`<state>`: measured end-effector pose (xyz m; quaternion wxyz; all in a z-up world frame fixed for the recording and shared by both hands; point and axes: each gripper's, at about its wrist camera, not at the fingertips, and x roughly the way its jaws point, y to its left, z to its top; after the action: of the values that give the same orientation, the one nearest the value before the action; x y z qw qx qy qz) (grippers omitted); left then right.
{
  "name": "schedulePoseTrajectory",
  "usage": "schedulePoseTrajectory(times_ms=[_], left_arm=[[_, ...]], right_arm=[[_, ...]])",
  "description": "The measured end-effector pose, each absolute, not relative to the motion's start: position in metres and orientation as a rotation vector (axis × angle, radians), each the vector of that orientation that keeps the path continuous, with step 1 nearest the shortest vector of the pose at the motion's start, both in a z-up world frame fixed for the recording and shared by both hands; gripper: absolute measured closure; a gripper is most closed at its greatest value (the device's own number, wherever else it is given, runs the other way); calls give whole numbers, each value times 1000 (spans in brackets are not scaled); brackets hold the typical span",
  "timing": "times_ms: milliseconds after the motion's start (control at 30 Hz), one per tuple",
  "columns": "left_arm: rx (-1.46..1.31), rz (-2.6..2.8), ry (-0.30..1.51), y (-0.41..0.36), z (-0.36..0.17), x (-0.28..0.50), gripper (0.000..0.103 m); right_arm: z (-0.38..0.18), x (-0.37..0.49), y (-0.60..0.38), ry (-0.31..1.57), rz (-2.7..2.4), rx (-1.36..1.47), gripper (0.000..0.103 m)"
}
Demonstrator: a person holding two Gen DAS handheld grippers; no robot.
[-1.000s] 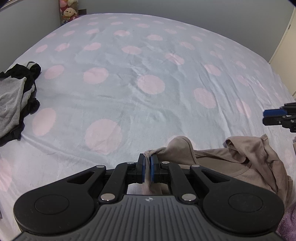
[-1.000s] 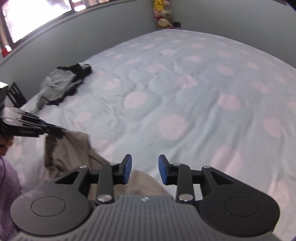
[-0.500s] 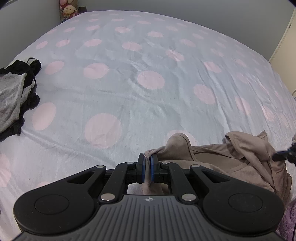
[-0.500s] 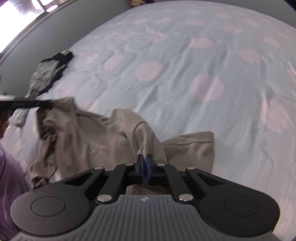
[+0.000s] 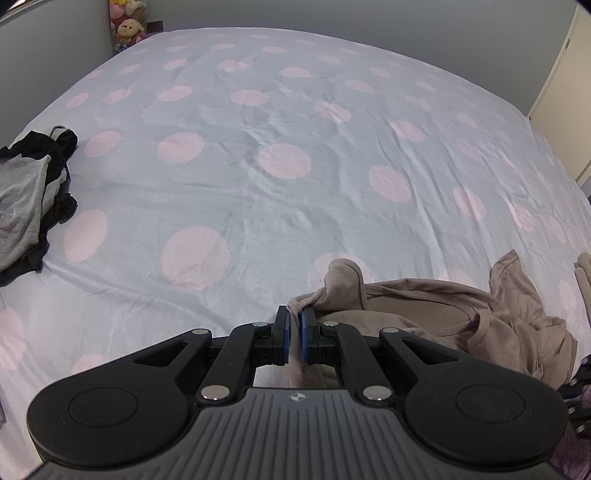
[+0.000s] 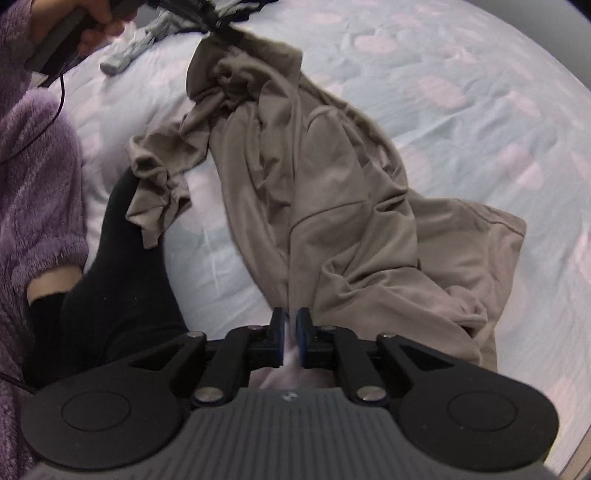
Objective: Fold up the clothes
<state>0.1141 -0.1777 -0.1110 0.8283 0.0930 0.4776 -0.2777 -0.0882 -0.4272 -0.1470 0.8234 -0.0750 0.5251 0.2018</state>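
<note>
A crumpled taupe shirt [image 5: 443, 314] lies at the near edge of the bed. My left gripper [image 5: 293, 325] is shut on one bunched corner of it. In the right wrist view the shirt [image 6: 332, 203] stretches from that left gripper [image 6: 221, 29] at the top down to my right gripper [image 6: 290, 328]. The right jaws stand a narrow gap apart and are opening, with a fold of the shirt's near edge pinched between the blue pads. The right gripper points steeply down at the fabric.
The bed sheet [image 5: 258, 206] is pale blue with pink dots. A heap of grey and black clothes [image 5: 22, 199] lies at its left edge. Plush toys [image 5: 127, 26] sit in the far corner. A purple fleece sleeve [image 6: 33, 184] and a black-socked foot [image 6: 122, 258] are at the left.
The right gripper swung from beside the shirt to its near edge, tipping downward, and its open jaws closed onto the fabric. The left gripper kept still, holding its corner.
</note>
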Motion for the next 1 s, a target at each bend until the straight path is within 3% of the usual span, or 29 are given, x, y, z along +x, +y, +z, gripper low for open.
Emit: schedulePoseTrajectory(times_ms=[33,67,133,333,433,533,633,900,1000], left_arm=[[198,-589,1014,-177,-111,114,99],[199,-589,1015,-178,-111,113,99],[198,-590,1018,-179,-113,112,99],[188,-598,1025,-182,-117,111,99],[190,-597,1027,-182,-117,112,99],[192,-597,1030,-182,-117,113,99],[199,-599,1032,-182,-118,114,99],[192,-612,1040,-182,-123,114,99],[184,-611,1042,-180,-123,113,99]], right_arm=[[-140,-90,-429,1096,425,-150,88],[-133,-89,-431,1073,420,-145,74],[-118,-86,-433,1021,410,-153,58],[-106,-41,-440,972,376,-144,65],[-123,-14,-442,995,382,-101,77],[-143,1,-441,1042,388,-80,79],[-149,-5,-433,1053,415,-55,93],[-139,-60,-378,1016,505,-170,92],[-139,-73,-368,1004,496,-223,81]])
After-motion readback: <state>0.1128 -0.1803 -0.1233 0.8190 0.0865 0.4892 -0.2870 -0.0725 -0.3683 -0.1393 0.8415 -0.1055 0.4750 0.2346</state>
